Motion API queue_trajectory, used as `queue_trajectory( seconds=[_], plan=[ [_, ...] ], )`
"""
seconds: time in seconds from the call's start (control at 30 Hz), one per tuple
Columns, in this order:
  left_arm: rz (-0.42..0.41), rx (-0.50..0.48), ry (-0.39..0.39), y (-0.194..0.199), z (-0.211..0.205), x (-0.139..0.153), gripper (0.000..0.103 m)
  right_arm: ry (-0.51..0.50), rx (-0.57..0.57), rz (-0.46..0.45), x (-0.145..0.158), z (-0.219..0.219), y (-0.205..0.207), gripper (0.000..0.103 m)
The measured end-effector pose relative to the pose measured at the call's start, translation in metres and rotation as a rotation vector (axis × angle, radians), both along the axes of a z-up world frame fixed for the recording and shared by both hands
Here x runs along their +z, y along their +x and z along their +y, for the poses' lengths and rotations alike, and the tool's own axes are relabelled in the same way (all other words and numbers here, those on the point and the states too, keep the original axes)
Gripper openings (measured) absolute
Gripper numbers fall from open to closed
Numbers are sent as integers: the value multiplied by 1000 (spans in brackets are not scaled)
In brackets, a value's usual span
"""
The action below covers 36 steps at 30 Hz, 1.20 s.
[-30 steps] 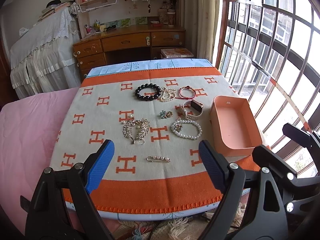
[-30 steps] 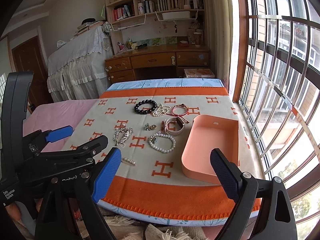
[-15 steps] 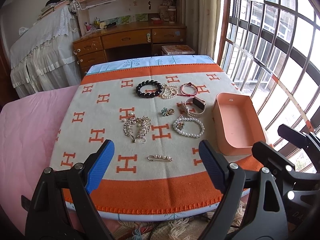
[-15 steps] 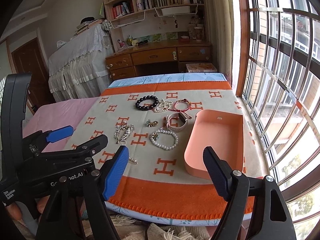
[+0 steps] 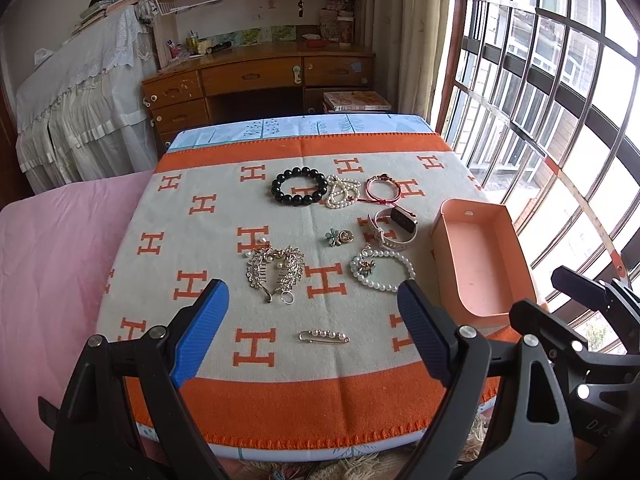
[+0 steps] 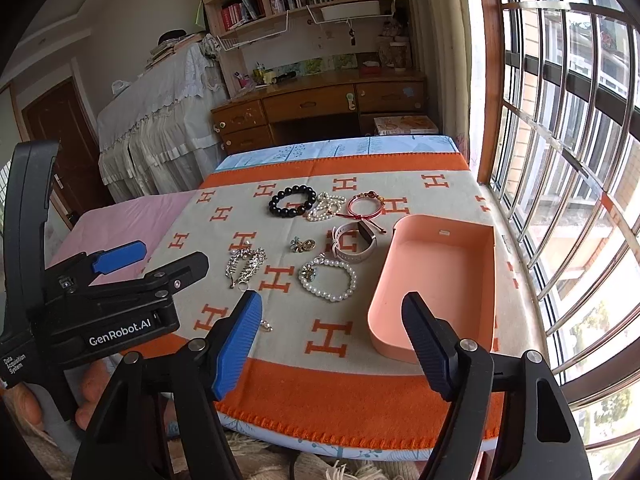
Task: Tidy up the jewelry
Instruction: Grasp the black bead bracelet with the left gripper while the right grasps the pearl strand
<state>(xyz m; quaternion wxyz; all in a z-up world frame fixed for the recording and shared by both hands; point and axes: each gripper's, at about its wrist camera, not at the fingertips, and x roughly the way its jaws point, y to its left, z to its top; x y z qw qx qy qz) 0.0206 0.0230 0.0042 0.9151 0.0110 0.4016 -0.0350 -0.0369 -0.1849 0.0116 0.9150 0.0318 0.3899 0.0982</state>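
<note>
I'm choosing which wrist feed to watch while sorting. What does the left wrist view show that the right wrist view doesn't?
Only the left wrist view shows the whole pearl pin; in the right view a finger hides most of it. Only the right wrist view shows a brown door and the left gripper from the side, open. Both share the empty pink box, black bead bracelet, white watch, pearl bracelet, and the open right gripper.

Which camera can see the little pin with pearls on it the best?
The left wrist view. There the pearl pin lies whole on the blanket between the open jaws. In the right wrist view, only its tip peeks out beside the right gripper's blue pad.
</note>
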Motion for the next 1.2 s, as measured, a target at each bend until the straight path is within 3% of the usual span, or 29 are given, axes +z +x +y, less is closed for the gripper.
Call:
queue_trajectory(
  seconds=[0.13, 0.33, 0.5, 0.67, 0.9, 1.1, 1.2],
  plan=[
    [0, -11, 15, 15, 6, 2, 85, 2, 0, 3, 2, 0, 12, 73],
    [48, -86, -25, 45, 15, 9, 85, -8, 30, 2, 17, 6, 47, 73],
    [62, -93, -29, 83, 29, 12, 85, -66, 52, -16, 31, 20, 92, 73],
    [153, -79, 16, 144, 39, -6, 85, -84, 73, 60, 28, 34, 163, 73],
    [291, -37, 21, 237, 55, -59, 85, -98, 74, 221, -16, 53, 270, 73],
    [393, 16, 38, 295, 62, -114, 85, -135, 75, 303, -71, 69, 334, 73],
    [433, 51, 26, 315, 68, -135, 84, -126, 85, 362, -99, 76, 361, 63]
  ],
)
